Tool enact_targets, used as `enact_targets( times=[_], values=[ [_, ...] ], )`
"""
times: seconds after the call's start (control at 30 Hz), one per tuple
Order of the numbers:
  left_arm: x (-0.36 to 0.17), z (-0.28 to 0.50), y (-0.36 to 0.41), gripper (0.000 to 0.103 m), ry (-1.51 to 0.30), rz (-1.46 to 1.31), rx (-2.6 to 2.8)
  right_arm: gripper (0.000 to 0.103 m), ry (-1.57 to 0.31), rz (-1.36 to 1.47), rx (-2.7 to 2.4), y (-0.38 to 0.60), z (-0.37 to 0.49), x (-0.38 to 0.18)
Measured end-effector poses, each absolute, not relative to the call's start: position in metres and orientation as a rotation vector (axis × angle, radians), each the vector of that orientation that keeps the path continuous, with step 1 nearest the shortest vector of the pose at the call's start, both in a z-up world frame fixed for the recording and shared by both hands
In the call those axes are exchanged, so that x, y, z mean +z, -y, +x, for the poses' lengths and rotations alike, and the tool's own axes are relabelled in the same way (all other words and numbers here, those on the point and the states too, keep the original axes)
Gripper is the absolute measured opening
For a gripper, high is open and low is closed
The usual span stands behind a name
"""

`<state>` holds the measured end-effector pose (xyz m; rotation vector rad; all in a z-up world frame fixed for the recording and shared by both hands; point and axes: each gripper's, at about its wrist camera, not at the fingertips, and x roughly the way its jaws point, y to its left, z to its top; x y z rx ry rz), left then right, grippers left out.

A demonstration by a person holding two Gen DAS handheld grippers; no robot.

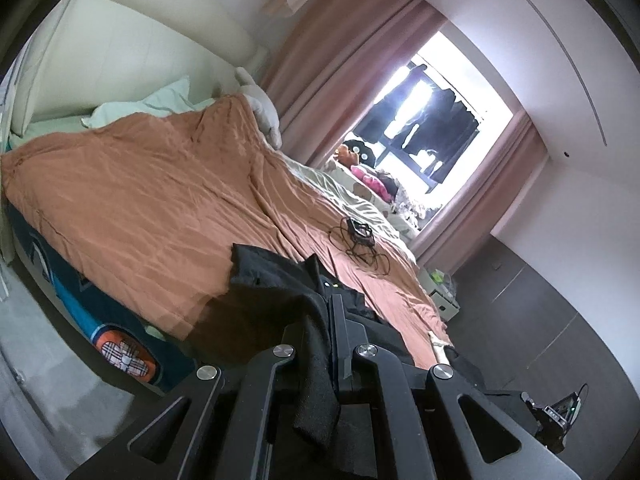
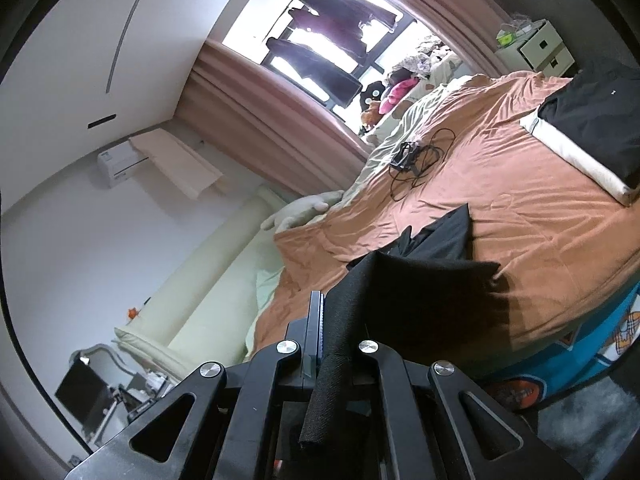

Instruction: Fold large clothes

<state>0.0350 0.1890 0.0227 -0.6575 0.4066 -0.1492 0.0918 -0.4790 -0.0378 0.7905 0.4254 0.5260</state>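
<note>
Left gripper (image 1: 326,300) and right gripper (image 2: 320,312) each clamp the black garment (image 2: 420,280). Thin edge bites, apparently, may slip, dropping the fold onto the bed (image 1: 140,208).

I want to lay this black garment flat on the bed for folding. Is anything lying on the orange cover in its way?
Yes. A small black device with tangled cables lies mid-bed on the orange cover, beyond the black garment. A folded stack, black on white, sits near one edge. The cover just ahead of both tongs looks bare.
</note>
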Motion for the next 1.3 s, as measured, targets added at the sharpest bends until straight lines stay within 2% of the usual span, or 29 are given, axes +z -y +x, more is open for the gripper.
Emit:
enact_targets(
  times=[0.27, 0.7, 1.03, 1.3],
  values=[
    [0.038, 0.088, -0.199, 0.004, -0.382, -0.663, -0.129, 0.004, -0.401, 0.756, 0.503, 0.475, 0.134, -0.007],
    [0.063, 0.24, -0.207, 0.004, -0.404, -0.625, -0.067, 0.004, -0.419, 0.703, 0.442, 0.459, 0.283, 0.029],
    [0.033, 0.355, -0.205, 0.004, -0.519, -0.589, -0.027, 0.004, -0.513, 0.727, 0.39, 0.452, 0.393, -0.004],
    [-0.022, 0.423, -0.206, 0.004, -0.629, -0.586, 0.0, 0.004, -0.618, 0.743, 0.346, 0.448, 0.448, -0.055]
  ],
)
